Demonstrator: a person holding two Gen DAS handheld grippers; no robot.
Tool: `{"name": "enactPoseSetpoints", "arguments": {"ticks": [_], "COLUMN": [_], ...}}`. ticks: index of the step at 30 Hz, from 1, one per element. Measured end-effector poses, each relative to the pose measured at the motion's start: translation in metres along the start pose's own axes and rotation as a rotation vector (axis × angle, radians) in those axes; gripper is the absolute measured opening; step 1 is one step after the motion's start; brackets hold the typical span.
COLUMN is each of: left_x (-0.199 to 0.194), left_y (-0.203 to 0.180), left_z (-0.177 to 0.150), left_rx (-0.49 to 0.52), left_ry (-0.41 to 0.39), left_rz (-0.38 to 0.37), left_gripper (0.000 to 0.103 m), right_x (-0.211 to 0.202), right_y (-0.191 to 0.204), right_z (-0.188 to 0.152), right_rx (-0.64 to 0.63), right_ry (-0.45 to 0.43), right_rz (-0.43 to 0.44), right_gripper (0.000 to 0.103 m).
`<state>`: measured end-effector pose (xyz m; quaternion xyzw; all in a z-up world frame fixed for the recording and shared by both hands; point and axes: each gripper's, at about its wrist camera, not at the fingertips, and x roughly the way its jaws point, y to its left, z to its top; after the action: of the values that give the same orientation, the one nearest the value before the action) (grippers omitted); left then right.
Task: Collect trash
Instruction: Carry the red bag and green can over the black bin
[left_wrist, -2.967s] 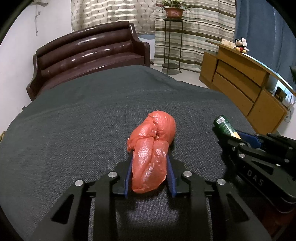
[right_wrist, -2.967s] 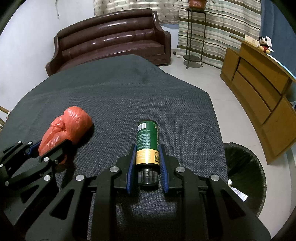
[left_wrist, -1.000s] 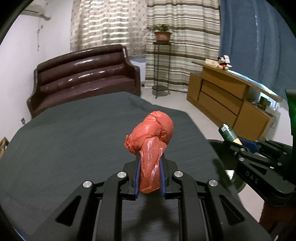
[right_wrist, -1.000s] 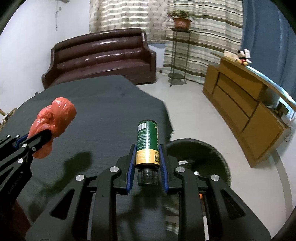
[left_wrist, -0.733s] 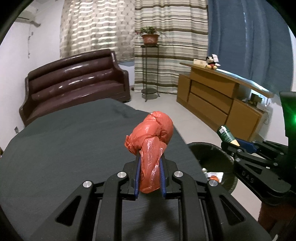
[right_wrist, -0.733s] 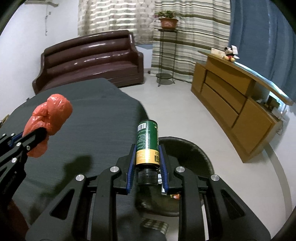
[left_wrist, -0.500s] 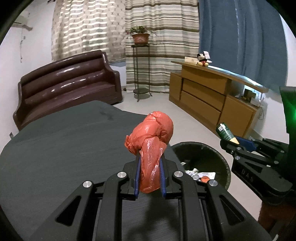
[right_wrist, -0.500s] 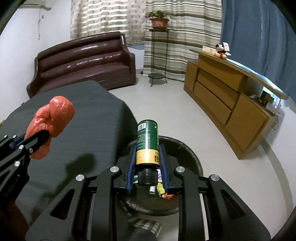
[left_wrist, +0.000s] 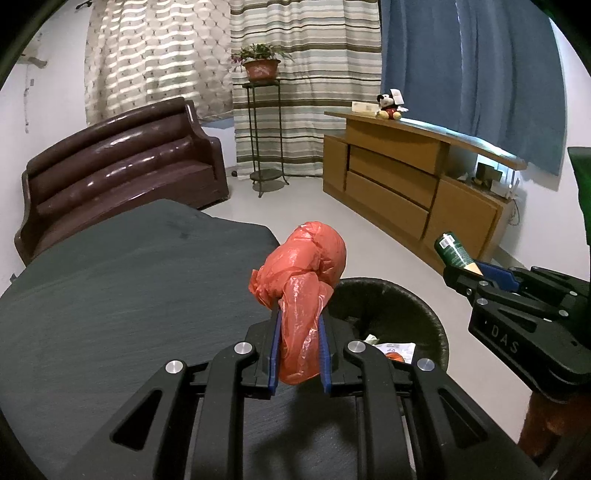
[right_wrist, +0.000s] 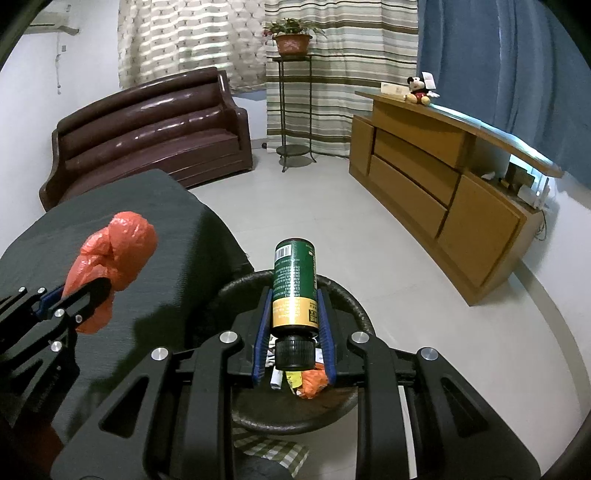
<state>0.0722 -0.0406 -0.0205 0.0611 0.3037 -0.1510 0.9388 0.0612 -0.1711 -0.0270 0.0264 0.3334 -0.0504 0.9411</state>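
Note:
My left gripper (left_wrist: 297, 323) is shut on a crumpled red plastic bag (left_wrist: 306, 273) and holds it in the air near the table's right edge, beside a black trash bin (left_wrist: 399, 295). My right gripper (right_wrist: 294, 314) is shut on a green bottle (right_wrist: 295, 277) with a yellow label band and black cap, held lying flat right above the bin (right_wrist: 347, 291). The bin holds several scraps of paper and orange trash. In the right wrist view the left gripper (right_wrist: 85, 291) with the bag (right_wrist: 118, 243) is at the left. In the left wrist view the right gripper (left_wrist: 476, 271) with the bottle (left_wrist: 452, 251) is at the right.
A table under a dark grey cloth (left_wrist: 110, 280) fills the left. A brown leather sofa (left_wrist: 122, 166) stands behind it. A wooden sideboard (left_wrist: 413, 184) runs along the right wall, a plant stand (left_wrist: 264, 136) by the striped curtains. Pale floor (right_wrist: 424, 288) lies around the bin.
Both grippers have lifted off the table and swung right with the bag and the bottle. The bin has come into view, now under the right gripper.

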Motion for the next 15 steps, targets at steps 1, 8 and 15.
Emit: {"name": "enactPoseSetpoints", "arguments": {"ticks": [1, 8, 15], "left_x": [0.002, 0.009, 0.017], "left_y": [-0.002, -0.005, -0.006], "left_z": [0.0, 0.001, 0.002], "left_rx": [0.002, 0.009, 0.02], "left_ry": [0.001, 0.014, 0.026], "left_rz": [0.0, -0.014, -0.022], "left_gripper": [0.017, 0.017, 0.017], "right_x": [0.0, 0.006, 0.011], "right_y": [0.0, -0.008, -0.011], "right_z": [-0.001, -0.001, -0.002], "right_rx": [0.002, 0.017, 0.029], "right_ry": [0.0, 0.008, 0.015], "right_rz": [-0.001, -0.007, -0.013], "right_gripper": [0.023, 0.023, 0.023]}}
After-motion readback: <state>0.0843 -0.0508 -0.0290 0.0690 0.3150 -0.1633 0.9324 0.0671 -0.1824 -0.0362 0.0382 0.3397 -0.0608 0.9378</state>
